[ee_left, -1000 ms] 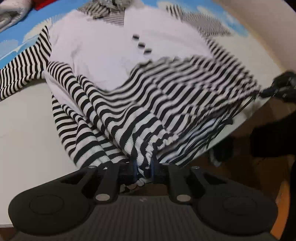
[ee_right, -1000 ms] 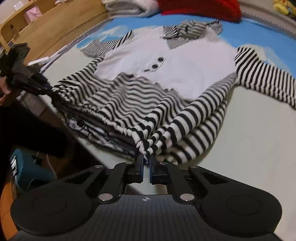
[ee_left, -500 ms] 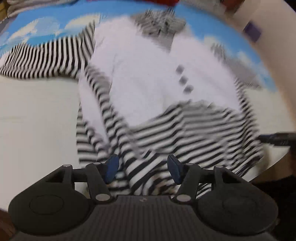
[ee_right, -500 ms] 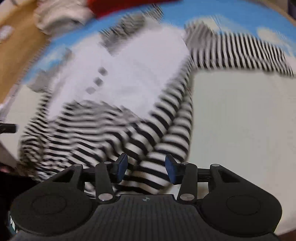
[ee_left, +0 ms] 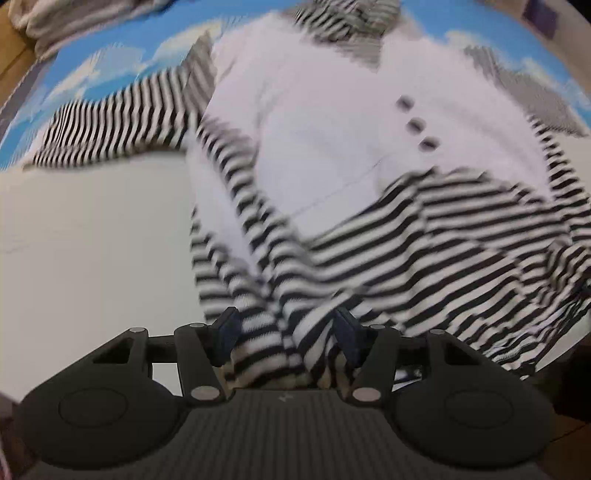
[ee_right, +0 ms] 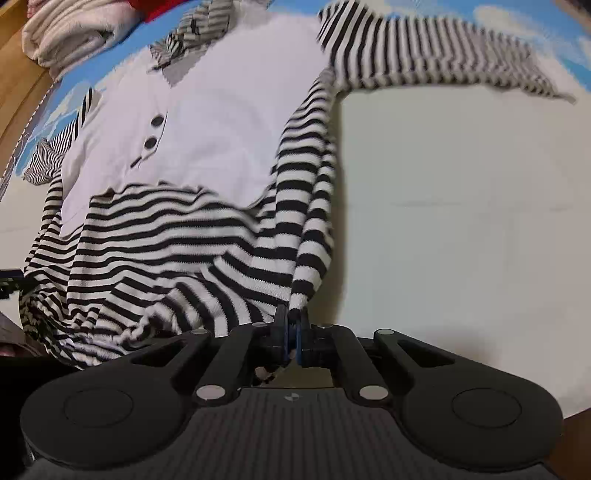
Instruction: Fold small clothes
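A small white top [ee_left: 314, 122] with black-and-white striped sleeves, hem and collar lies spread on the table; it also shows in the right wrist view [ee_right: 221, 110]. Its striped bottom part [ee_left: 424, 251] is bunched at the near edge. My left gripper [ee_left: 286, 330] is open, its jaws on either side of striped folds. My right gripper [ee_right: 291, 325] is shut on a striped corner of the hem [ee_right: 306, 280] at the near side.
The table [ee_right: 461, 221] is pale near me, with a blue cloud-print cloth [ee_left: 92, 66] at the back. A folded beige towel [ee_right: 70, 33] and a red item [ee_right: 155, 9] lie at the far left. A wooden edge [ee_right: 14, 70] runs along the left.
Both grippers opened half a second ago and let the hem drop. Now the right one has shut again on a striped corner; the left stays open and has moved forward over the folds.
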Available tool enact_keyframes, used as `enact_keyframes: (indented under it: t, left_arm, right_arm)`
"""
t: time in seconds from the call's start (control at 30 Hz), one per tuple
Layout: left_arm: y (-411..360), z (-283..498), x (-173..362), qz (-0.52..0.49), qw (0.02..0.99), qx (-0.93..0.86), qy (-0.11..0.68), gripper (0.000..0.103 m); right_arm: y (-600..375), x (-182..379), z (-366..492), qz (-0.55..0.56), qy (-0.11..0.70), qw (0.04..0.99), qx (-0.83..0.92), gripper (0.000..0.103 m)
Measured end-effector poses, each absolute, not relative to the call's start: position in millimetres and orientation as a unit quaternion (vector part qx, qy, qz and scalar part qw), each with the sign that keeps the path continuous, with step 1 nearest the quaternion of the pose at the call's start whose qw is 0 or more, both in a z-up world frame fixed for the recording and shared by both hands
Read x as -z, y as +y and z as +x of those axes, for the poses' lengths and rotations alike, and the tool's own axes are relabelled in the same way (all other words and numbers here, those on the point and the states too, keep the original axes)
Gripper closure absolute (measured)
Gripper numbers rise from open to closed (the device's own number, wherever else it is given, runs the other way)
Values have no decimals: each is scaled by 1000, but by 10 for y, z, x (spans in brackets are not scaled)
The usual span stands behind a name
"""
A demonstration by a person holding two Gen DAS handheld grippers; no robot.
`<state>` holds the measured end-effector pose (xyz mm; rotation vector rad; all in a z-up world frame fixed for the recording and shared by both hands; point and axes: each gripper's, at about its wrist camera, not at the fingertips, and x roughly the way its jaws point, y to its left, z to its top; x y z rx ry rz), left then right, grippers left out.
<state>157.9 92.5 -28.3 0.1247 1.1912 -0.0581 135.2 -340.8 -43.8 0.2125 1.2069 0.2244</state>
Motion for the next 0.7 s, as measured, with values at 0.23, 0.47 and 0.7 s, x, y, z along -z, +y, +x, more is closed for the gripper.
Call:
enact_keyframes:
  t: [0.23,0.47,0.7]
  left_arm:
    - [919,1664,404,53,821,36,568,40]
    - [908,1702,674,83,796,13,599,40]
    - [835,1806,601,84,809,6,581,39]
  right_arm:
    - [-3424,386,1310,52,566,818,-90,97]
    - [-3154,98,1394,72,472,870,-125,68]
    - [-2488,652,1569,-60,578,800,-146,60]
